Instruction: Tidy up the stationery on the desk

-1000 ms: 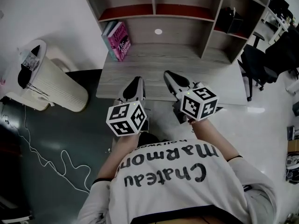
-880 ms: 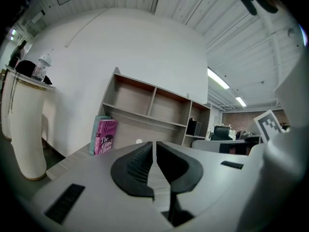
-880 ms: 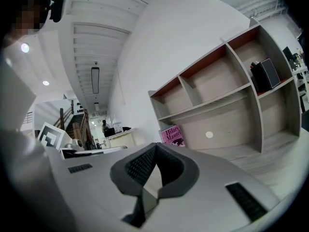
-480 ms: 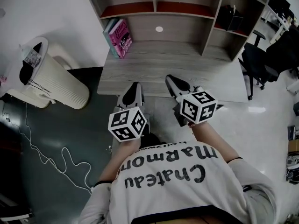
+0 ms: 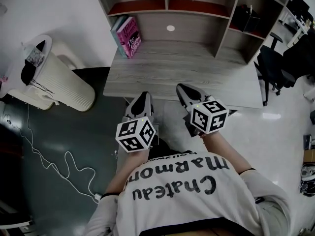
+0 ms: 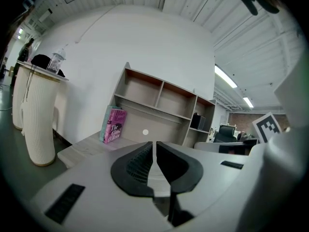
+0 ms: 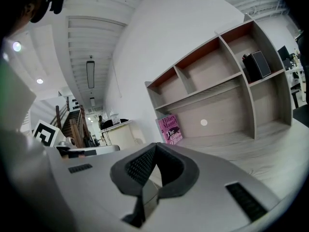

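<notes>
Head view: book (image 5: 131,36) well beyond L tool (image 5: 142,97)

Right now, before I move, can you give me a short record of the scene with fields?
desk: grey wood, shelf unit at back
pink book: tilted, back left of desk
black box: right shelf compartment
left gripper: shut, empty, near the desk's front edge
right gripper: shut, empty, near the desk's front edge

Books (image 5: 127,36) stand at the desk's (image 5: 182,75) back left corner. The shelf (image 5: 197,31) sits along its back edge. A chair (image 5: 269,65) stands right.
</notes>
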The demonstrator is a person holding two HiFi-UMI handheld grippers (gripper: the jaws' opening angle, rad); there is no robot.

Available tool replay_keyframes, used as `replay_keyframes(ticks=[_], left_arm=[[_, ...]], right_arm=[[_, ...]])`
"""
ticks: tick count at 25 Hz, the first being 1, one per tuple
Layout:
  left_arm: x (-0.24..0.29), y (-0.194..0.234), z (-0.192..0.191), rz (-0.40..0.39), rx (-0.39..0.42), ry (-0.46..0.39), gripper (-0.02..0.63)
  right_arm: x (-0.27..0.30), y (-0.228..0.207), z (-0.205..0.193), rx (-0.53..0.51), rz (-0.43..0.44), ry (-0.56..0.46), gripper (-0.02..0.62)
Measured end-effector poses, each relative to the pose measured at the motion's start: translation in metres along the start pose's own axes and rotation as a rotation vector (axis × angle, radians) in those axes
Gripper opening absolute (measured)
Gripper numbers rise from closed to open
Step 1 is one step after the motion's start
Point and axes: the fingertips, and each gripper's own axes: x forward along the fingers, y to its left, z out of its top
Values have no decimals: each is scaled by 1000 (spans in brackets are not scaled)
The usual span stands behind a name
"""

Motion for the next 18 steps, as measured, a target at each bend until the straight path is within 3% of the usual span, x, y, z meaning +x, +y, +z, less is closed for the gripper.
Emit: replay_keyframes(ticks=[18], left_arm=[[-9, 4, -11, 39, -41, 9, 35]], right_arm=[[-6, -3, -19, 28, 14, 37, 14]])
